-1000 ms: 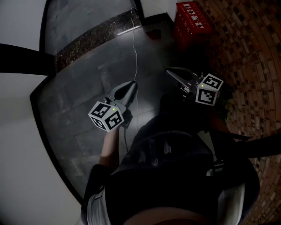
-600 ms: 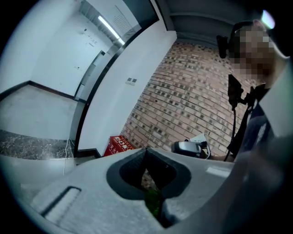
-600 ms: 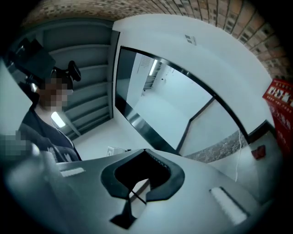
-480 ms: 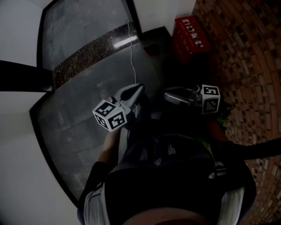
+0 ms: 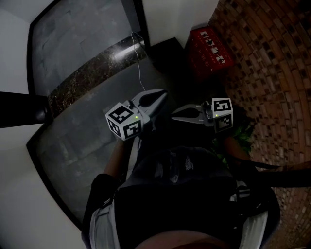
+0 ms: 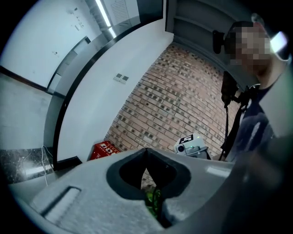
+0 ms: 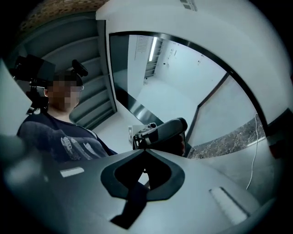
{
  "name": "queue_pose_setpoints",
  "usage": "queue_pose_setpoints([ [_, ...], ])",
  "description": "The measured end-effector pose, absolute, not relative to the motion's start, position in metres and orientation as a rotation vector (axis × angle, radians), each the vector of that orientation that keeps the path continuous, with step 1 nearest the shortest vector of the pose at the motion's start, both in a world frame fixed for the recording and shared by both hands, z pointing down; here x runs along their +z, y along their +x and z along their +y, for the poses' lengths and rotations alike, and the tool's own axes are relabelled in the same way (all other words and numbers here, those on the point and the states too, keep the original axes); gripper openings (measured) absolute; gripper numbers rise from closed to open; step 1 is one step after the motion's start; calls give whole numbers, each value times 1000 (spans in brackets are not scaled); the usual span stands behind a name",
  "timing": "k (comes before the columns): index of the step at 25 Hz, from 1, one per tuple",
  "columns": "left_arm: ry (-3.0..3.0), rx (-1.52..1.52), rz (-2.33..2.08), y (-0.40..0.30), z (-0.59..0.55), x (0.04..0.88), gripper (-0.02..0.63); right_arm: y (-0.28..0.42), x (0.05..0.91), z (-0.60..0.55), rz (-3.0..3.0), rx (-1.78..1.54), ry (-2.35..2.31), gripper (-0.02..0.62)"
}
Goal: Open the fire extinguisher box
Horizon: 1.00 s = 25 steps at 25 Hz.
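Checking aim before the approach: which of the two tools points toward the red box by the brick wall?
The left tool, roughly: it angles toward the red box. The right tool lies crosswise, aimed at the left one.

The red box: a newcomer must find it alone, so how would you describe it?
Follow the foot of the brick wall to the corner where it meets the white wall. The red box stands on the floor there, against the bricks. It is the only red thing in view, with white print on it.
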<state>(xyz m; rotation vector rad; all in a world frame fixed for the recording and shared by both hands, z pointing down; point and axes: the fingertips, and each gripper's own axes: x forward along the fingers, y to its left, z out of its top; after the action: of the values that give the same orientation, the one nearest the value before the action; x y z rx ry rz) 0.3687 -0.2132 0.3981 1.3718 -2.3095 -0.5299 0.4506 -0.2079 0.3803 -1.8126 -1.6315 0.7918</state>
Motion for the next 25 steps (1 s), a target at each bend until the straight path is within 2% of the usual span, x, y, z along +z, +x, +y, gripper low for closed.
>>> queue_pose_setpoints([
  [6,1421,-607,-2211,341,-188,412,3,413,405,-183,-1819,741,-1596,0],
  [14,1481,-567,-2105,309,-211,422,3,388,416,-186,-1823,728,-1518,0],
  [25,1506,-418,-2059,240,-268,416,2,299,411,-260,-2034,856,-1444,0],
])
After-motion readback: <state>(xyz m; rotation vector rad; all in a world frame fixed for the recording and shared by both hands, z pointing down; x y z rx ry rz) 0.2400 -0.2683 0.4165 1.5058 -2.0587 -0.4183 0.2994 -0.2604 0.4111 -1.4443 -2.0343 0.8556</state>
